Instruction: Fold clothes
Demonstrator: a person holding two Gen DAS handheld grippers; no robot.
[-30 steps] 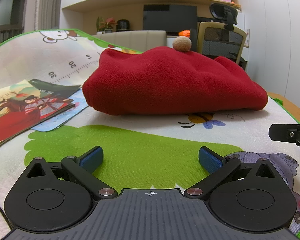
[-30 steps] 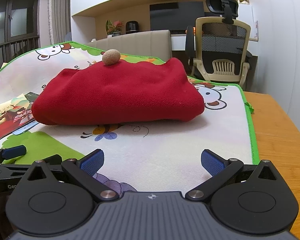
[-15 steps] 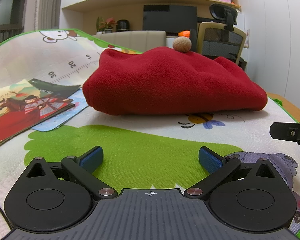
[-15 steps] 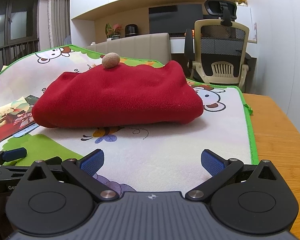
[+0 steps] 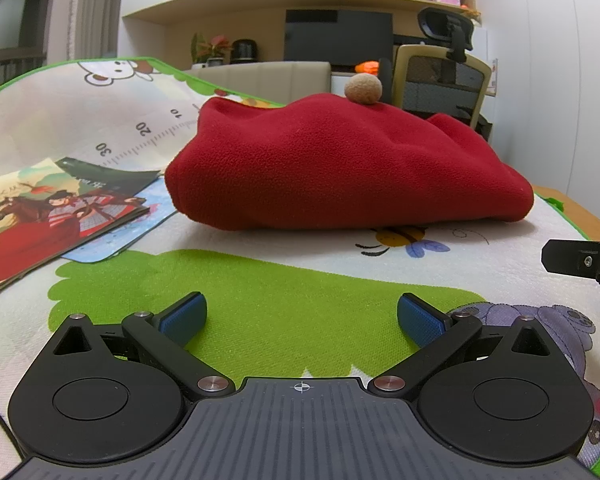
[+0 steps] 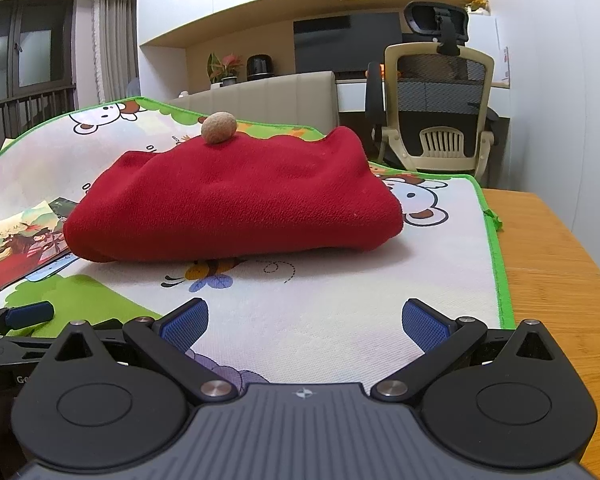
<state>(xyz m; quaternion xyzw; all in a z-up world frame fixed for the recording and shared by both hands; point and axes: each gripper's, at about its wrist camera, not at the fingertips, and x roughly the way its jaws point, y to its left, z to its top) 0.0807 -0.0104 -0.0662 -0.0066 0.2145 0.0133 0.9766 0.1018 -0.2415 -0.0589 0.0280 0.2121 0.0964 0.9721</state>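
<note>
The red fleece garment (image 5: 340, 164) lies in a folded bundle on the play mat (image 5: 260, 320); folding appears largely complete. Both hand-held grippers, left (image 5: 302, 316) and right (image 6: 305, 318), rest wide, empty.

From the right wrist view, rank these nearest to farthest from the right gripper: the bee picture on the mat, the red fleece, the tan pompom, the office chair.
1. Bee picture, printed on the mat just ahead, slightly left of the right gripper.
2. Red fleece, bunched on the mat behind the bee.
3. Tan pompom, on the fleece's far top edge, left of centre.
4. Office chair, beyond the mat, to the right.
</note>
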